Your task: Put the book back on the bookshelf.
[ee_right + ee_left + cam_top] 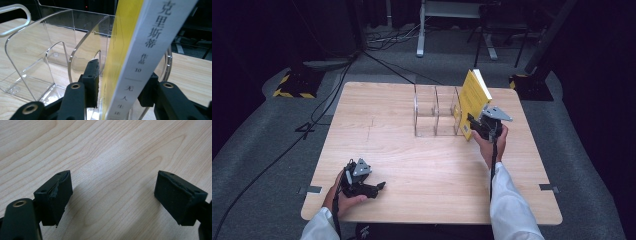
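Observation:
A yellow book with a white spine stands tilted in the right-hand compartment of a clear acrylic holder at the table's far middle. My right gripper reaches it from the near side. In the right gripper view the book sits between the jaws of that gripper, and a thin gap shows beside the left pad, so the grip looks open. The holder's other clear dividers hold nothing. My left gripper lies low over the near left of the table, open with nothing between its pads.
The wooden table ends just right of the book. On the grey floor beyond are cables, a yellow-and-black striped stand base at far left and a black stand base at far right.

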The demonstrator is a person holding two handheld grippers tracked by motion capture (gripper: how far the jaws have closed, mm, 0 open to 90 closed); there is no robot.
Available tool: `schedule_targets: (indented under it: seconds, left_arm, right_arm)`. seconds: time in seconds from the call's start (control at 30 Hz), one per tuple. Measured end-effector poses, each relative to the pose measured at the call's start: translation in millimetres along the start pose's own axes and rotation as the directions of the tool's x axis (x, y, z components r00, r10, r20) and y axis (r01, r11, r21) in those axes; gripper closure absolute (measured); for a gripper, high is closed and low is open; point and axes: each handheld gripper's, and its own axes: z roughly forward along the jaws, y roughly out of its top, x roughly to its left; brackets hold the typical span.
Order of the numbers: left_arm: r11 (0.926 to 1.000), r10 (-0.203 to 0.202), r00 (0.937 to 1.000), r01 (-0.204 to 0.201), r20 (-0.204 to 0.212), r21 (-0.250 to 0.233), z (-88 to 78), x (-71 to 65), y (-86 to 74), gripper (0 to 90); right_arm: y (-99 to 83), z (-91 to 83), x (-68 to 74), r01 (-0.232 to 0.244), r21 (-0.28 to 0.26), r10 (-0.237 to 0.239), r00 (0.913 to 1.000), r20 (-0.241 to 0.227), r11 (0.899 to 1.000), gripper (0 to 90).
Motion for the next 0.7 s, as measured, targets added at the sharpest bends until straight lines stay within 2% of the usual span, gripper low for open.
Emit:
schedule_targets:
  seconds: [0.17, 0.3, 0.57, 0.7]
  left_arm:
    - [1.0, -0.003, 1.0, 0.003, 0.001, 0.0, 0.0, -0.2, -0.1, 15.5]
    - [1.0, 0.001, 1.0, -0.001, 0.0, 0.0, 0.0, 0.0, 0.0, 15.5]
    - [1.0, -0.002, 1.0, 0.002, -0.002, 0.0, 0.0, -0.2, 0.0, 15.5]
    - [1.0, -0.004, 1.0, 0.004, -0.001, 0.0, 0.0, -0.4, -0.1, 15.5]
  right_arm:
    - [-0.5, -8.1, 1.8, 0.001, -0.01, -0.001, 1.0, 0.005, 1.0, 55.8]
    - [-0.5, -14.3, 3.6, 0.028, -0.006, -0.028, 0.9995, 0.013, 1.0, 52.2]
    - [-3.3, -19.2, -1.4, 0.018, -0.004, -0.018, 0.9998, -0.003, 1.0, 50.1]
    - [-4.0, -21.3, -1.5, 0.034, 0.015, -0.033, 0.9994, -0.013, 0.999, 46.1]
